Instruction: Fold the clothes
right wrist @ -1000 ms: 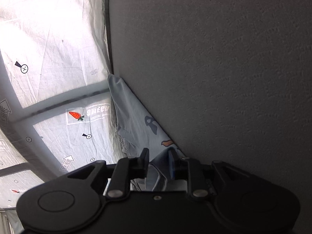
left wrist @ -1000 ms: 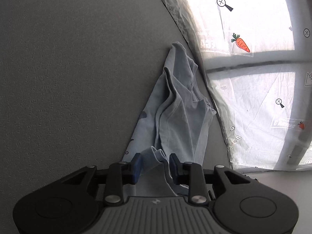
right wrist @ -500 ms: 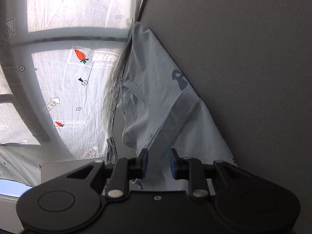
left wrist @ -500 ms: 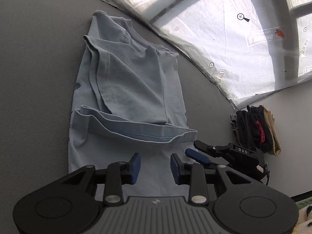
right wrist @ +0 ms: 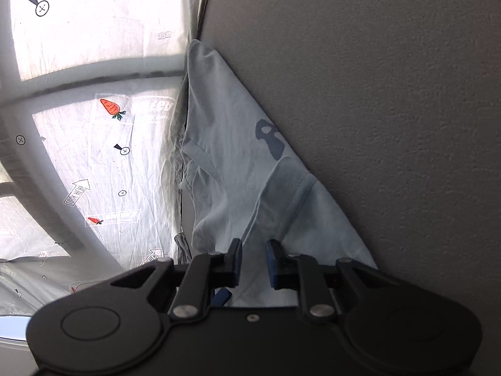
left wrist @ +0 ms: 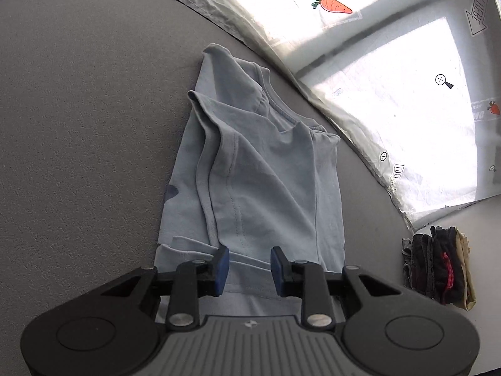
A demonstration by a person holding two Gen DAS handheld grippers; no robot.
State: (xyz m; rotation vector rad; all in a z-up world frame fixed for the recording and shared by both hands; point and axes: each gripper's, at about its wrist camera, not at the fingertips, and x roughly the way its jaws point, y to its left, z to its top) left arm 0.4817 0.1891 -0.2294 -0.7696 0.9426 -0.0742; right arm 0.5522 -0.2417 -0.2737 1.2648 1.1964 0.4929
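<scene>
Both grippers swing back over the shirt (left wrist: 266,169) on the grey mat (left wrist: 78,125): left gripper (left wrist: 250,264) gapes above its hem, right gripper (right wrist: 253,258) is closing, seemingly on fabric.

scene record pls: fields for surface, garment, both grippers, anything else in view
surface: grey textured mat
garment: light blue T-shirt, partly folded lengthwise, dark print near one edge
left gripper: jaws apart over the shirt's near hem, pads not pressing the cloth
right gripper: jaws closing, shirt fabric between them, grip not confirmed
background: white sheet with carrot prints past the mat's edge
other: stack of dark folded clothes off to the side in the left wrist view
</scene>
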